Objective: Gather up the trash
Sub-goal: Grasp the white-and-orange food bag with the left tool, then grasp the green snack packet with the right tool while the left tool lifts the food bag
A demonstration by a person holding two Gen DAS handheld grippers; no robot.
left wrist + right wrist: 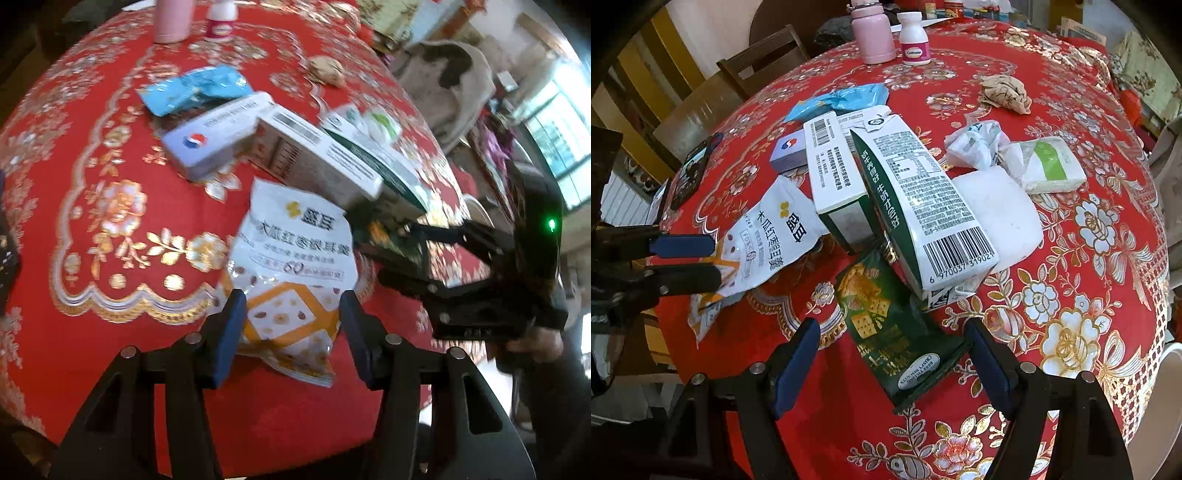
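The task looks barely begun: every piece of trash in view lies on the table [1108, 236], and no bin or bag shows in either view.

At the left edge the left gripper [291, 306] has its fingers spread to either side of a white-and-orange snack pouch [295, 258]; the right wrist view shows the pouch passing between them, but whether the pads press it I cannot tell.

Behind it lie a blue wrapper [842, 99], a small blue-logo box [788, 151], a white carton [834, 173] and a leaning green-edged milk carton [923, 199].

The right gripper [897, 358] stands with fingers wide apart, straddling a dark green cracker bag [894, 332] without clamping it.

Farther right sit a white block [1001, 214], a crumpled plastic bag [975, 144], a tissue pack [1052, 166] and a brown paper wad [1004, 92].

I judge the two pouches to be the first pickups; everything else remains.
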